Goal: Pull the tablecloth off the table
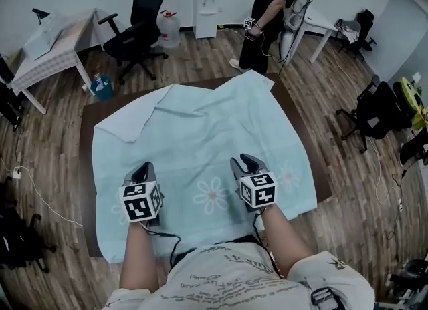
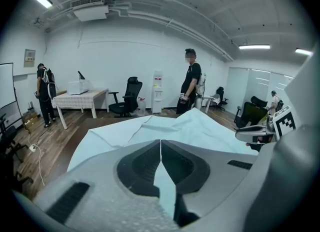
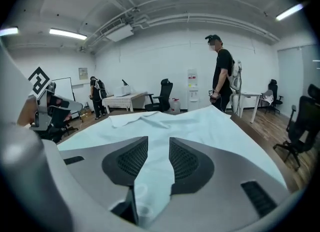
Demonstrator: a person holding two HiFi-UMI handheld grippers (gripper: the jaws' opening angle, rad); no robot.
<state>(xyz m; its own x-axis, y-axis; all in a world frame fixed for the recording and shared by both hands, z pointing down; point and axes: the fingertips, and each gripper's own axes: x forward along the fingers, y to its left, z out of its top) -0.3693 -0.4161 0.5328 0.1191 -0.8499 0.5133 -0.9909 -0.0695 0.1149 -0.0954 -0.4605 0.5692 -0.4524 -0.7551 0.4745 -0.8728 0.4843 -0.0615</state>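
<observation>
**Bare forearms out front, both tools low on the cloth**

Two bare forearms reach forward from the person's chest, roughly parallel, the left forearm [image 1: 138,255] straight ahead and the right forearm [image 1: 284,227] angled slightly inward. Each carries a tool with its marker cube facing up and its jaws pointing away from the body.

The left tool [image 1: 142,167] sits on the near left part of the tablecloth [image 1: 200,125]. Its jaws are closed tip to tip, with a wedge of the pale blue fabric running into the seam between them (a pinch on the cloth, as its own view shows it). The right tool [image 1: 244,162] rests to the right of a printed flower [image 1: 212,196]. Its jaws stand moderately apart, cloth lying in the gap, the pads not pressing on it.

The tablecloth still covers most of the dark brown worktop [image 1: 85,128], skewed and rumpled, with its far left corner folded back on itself and its near edge hanging at the person's waist.
</observation>
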